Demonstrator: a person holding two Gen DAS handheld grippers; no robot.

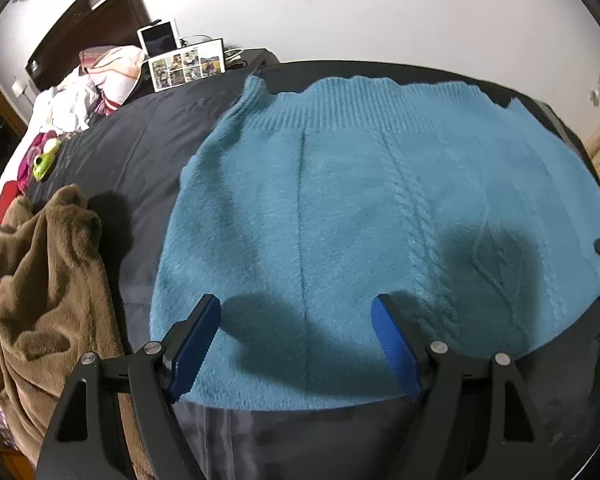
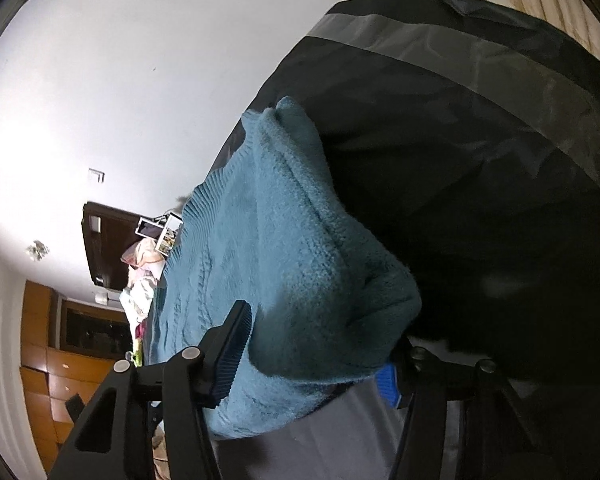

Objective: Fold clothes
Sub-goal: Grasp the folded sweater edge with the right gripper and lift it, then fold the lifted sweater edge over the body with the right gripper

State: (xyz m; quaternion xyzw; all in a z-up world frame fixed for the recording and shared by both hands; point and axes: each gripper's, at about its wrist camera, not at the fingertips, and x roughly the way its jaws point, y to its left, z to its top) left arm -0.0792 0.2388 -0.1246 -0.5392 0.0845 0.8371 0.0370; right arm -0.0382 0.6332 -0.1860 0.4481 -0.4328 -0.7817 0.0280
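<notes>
Sweater [image 1: 380, 208] lies flat on the dark bed cover [image 1: 132, 168], reaching its near edge. Your left gripper [image 1: 296, 344] hangs wide open over the hem, holding nothing. Your right gripper [image 2: 316, 356] has a bunched sleeve fold between its jaws, but pad contact isn't clear, so confirm the bite through all layers before you lift.

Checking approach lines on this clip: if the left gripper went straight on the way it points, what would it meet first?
Most likely the blue sweater. The left gripper hangs open over its near part, pointing steeply down, with nothing between the fingers and the knit. Depth is hard to judge.
</notes>
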